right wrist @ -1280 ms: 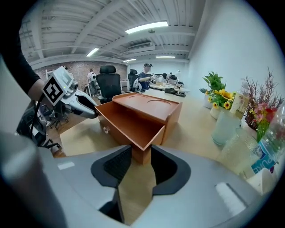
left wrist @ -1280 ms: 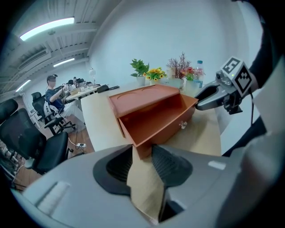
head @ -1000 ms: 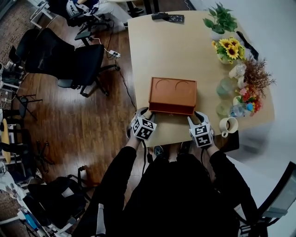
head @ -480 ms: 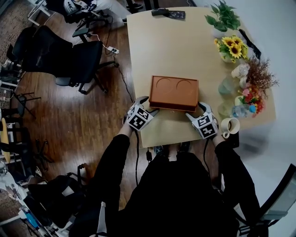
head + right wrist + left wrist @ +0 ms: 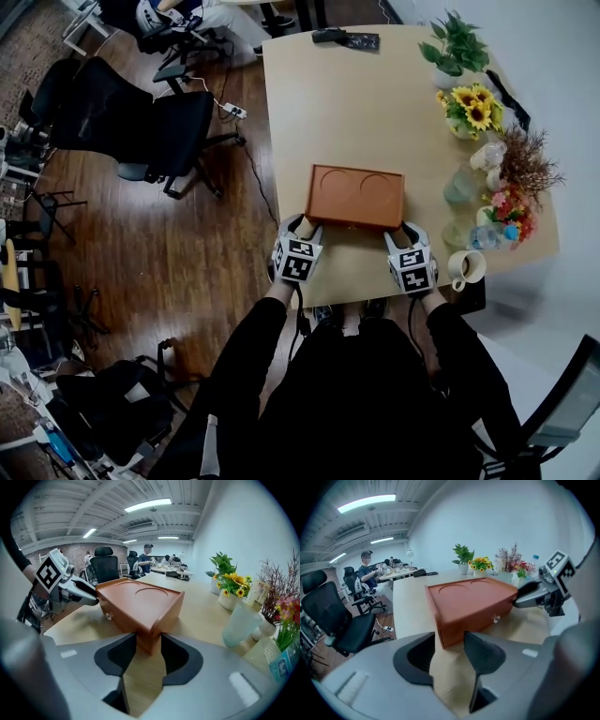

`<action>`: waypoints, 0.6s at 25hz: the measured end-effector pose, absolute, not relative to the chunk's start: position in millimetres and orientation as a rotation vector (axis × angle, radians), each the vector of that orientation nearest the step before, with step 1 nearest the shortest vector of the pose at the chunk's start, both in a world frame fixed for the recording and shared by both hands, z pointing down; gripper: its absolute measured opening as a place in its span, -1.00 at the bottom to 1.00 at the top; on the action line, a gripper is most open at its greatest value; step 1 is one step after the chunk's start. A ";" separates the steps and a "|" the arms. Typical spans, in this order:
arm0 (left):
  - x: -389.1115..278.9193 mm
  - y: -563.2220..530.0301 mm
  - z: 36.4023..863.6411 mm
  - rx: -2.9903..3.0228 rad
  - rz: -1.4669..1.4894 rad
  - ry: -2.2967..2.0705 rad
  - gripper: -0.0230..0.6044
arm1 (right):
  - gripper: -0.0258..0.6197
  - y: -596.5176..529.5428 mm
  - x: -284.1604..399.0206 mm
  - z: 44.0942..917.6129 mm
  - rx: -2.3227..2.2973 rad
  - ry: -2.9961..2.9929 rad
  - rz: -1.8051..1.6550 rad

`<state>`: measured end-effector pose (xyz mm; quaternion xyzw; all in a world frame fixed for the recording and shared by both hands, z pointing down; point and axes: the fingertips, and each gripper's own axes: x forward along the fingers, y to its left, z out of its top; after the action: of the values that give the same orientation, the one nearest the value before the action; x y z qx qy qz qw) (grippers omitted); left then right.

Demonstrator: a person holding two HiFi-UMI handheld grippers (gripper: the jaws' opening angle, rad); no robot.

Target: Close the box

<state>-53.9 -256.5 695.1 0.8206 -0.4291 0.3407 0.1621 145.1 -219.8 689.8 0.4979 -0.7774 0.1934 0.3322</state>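
A brown box [image 5: 357, 195] sits with its lid down on the pale wooden surface [image 5: 356, 94], close to the near edge and about midway along it. The lid has two shallow round recesses, and a small knob [image 5: 496, 618] sticks out of the front face.

The left claw [image 5: 450, 641] is at the box's near-left corner. Its jaws are closing with that corner between the tips, and a thin strip of surface shows between one jaw and the wood, so it is not gripping. The right claw [image 5: 149, 641] is at the near-right corner. Its jaws are also closing, and the corner fills the gap between them (both pads look to be against the wood).

Along the surface's right edge stand a leafy green plant [image 5: 457, 42], a pot of sunflowers [image 5: 472, 106] and a frosted glass [image 5: 459, 185]. A white mug [image 5: 465, 265] sits by the near-right corner. A black office chair [image 5: 141, 122] stands on the floor beyond the left edge.
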 end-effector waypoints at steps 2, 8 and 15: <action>-59.5 -244.2 688.9 2.318 0.974 -1.254 -0.36 | -0.44 -214.3 146.6 678.3 1.314 -2.073 0.524; -63.4 -180.5 592.0 2.437 0.631 -1.236 -0.36 | -0.50 -172.6 133.0 600.3 1.438 -2.247 0.599; -66.2 -82.1 474.5 2.596 0.276 -1.159 -0.36 | -0.50 -106.8 58.4 462.8 1.388 -2.573 0.419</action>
<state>-66.2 -82.1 474.5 0.8997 -0.4015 0.0956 0.1420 58.4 -106.8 462.8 0.4678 -0.8674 0.1411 0.0940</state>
